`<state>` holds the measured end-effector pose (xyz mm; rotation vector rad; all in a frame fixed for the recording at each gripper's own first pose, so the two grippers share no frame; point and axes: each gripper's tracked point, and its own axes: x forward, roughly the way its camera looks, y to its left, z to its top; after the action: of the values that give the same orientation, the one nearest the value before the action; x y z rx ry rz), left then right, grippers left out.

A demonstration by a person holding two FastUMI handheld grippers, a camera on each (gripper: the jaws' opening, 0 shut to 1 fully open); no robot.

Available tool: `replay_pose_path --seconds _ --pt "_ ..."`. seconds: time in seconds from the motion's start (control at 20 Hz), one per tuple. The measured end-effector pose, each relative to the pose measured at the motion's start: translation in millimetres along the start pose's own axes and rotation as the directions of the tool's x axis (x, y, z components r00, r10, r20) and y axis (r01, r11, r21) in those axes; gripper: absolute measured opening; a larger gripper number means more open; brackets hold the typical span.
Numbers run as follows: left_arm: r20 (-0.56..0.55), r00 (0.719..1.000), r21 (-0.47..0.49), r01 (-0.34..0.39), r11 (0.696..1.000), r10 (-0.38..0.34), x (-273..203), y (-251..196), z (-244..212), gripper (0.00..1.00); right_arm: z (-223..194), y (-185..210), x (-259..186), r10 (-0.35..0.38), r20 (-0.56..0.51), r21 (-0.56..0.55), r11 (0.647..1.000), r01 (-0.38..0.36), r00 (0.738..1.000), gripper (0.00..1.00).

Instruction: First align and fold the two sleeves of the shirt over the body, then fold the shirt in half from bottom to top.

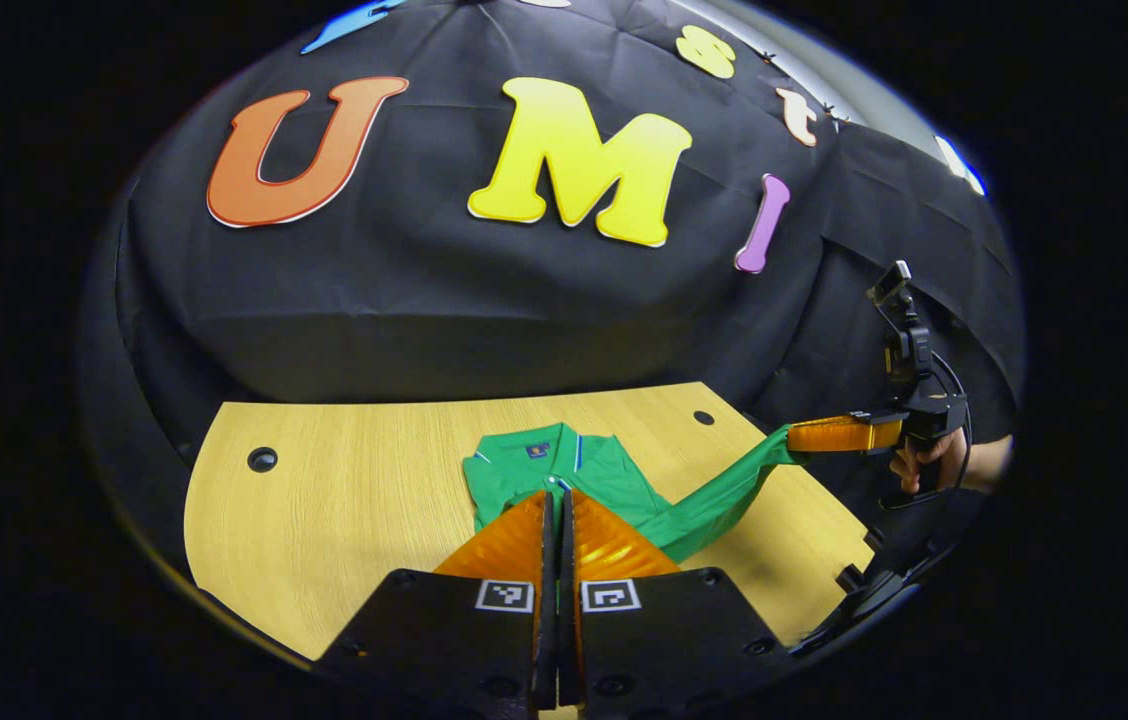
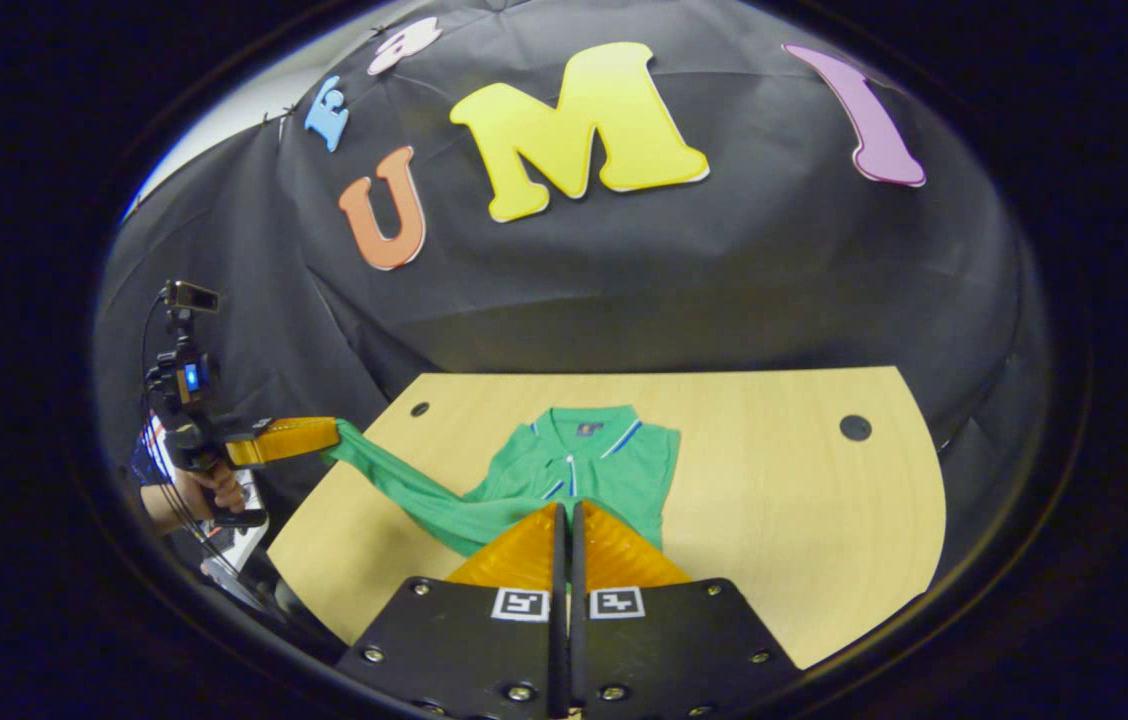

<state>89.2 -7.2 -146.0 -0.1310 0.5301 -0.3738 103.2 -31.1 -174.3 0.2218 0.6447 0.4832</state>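
At the bottom of the left gripper view, the left gripper (image 1: 556, 495) has its two fingers pressed together with only a thin slit between them, the tips over the near edge of a green polo shirt (image 1: 604, 470). In the right gripper view the right gripper (image 2: 569, 505) stands the same way, its fingers closed and its tips at the shirt's near edge.

Just beyond the tips, the shirt lies on a light wooden table (image 1: 344, 520) with its front up and its collar (image 2: 584, 425) toward the far side. A band of the shirt's cloth is lifted off the table and pulled taut between the two grippers. In the left gripper view it runs from beside the near fingers up and to the right, ending in the closed fingers of the right gripper (image 1: 792, 437), which a hand (image 1: 924, 465) holds out past the table's edge. In the right gripper view the band runs to the left into the left gripper (image 2: 334, 437), which is likewise clamped on the cloth and held by a hand (image 2: 209, 490) off the table's side. I cannot tell which part of the shirt the band is.

Farther back, a round hole (image 2: 855, 427) sits near the table's far corner.
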Motion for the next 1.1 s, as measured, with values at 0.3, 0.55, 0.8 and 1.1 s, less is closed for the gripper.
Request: replay_pose_path --seconds 0.3,0.55,0.8,1.1 --pt "0.006 0.999 -0.004 -0.037 0.999 0.037 70.5 32.3 24.3 0.04 30.9 -27.2 75.6 -0.010 0.022 0.055 0.998 0.009 1.000 0.00" --pt "0.024 0.993 0.031 -0.119 0.992 0.118 132.2 76.9 20.7 0.04 47.9 -65.4 142.7 -0.067 0.033 0.064 0.996 0.065 0.997 0.01" --pt "-0.004 0.979 0.008 -0.203 0.979 0.203 186.8 122.3 -14.7 0.04 27.1 -98.8 206.9 -0.135 -0.001 0.055 0.989 0.134 0.991 0.01" --pt "0.003 0.964 -0.006 -0.264 0.964 0.264 204.6 138.6 -34.0 0.42 10.8 -122.0 243.4 -0.264 -0.006 0.024 0.964 0.264 0.964 0.19"
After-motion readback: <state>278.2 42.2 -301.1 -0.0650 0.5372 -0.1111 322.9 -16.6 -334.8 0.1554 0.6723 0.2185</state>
